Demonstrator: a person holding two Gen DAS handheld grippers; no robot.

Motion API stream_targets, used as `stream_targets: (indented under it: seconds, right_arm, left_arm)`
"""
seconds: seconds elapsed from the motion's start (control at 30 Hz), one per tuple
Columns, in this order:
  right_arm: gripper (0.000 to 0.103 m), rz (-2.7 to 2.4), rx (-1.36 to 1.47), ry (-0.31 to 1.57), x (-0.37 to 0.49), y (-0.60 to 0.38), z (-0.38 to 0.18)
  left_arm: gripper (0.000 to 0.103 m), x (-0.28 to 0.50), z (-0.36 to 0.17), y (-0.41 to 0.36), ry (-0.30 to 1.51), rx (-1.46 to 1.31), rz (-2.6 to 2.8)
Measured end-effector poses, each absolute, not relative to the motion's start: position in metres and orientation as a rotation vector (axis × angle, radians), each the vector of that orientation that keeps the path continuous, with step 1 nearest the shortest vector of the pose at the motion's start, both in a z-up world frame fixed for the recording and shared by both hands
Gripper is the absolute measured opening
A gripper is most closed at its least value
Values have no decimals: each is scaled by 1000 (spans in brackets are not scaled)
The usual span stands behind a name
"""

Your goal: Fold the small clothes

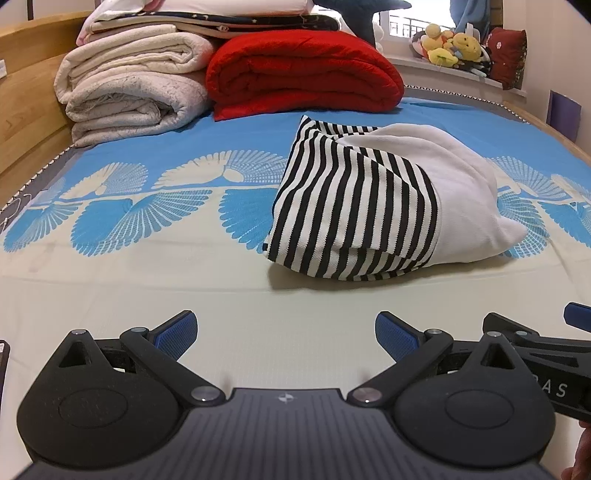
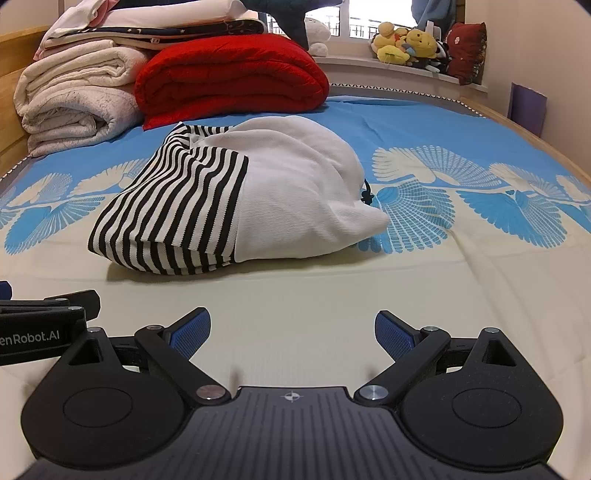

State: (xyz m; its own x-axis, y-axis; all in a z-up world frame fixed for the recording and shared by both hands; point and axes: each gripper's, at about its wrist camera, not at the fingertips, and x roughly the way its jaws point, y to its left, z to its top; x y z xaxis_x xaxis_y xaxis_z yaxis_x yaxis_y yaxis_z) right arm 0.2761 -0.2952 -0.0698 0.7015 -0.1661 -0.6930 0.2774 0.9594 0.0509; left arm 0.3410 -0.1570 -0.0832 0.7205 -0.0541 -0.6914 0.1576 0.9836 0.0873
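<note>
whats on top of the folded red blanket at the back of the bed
A dark star-patterned folded cloth overhangs the red quilted blanket, with white bedding stacked above. How far it reaches back is covered.

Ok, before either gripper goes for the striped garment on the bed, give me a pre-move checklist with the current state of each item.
1. Left gripper open, fingers holding nothing: ok.
2. Right gripper open, fingers holding nothing: ok.
3. Striped garment in view of both cameras, unobstructed: ok.
4. Garment lying flat enough to fold: not ok, it sits bunched in a heap.
5. Free bedsheet between grippers and garment: ok.
6. Garment clear of the red blanket behind it: ok, a strip of sheet shows between them.
</note>
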Motion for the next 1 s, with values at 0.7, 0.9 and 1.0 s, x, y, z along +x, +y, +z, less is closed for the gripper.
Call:
stream_targets:
  seconds: [0.7, 0.9, 1.0]
  right_arm:
    - [96, -242, 149, 758, 276, -294, -71]
    - [96, -240, 146, 758, 275, -294, -71]
    - [96, -237, 146, 759, 275, -294, -71]
  left_arm:
    - [103, 341, -84, -157, 763, 147, -110]
    - [103, 341, -84, -156, 764, 148, -110]
    - [103, 342, -85, -155, 766, 147, -108]
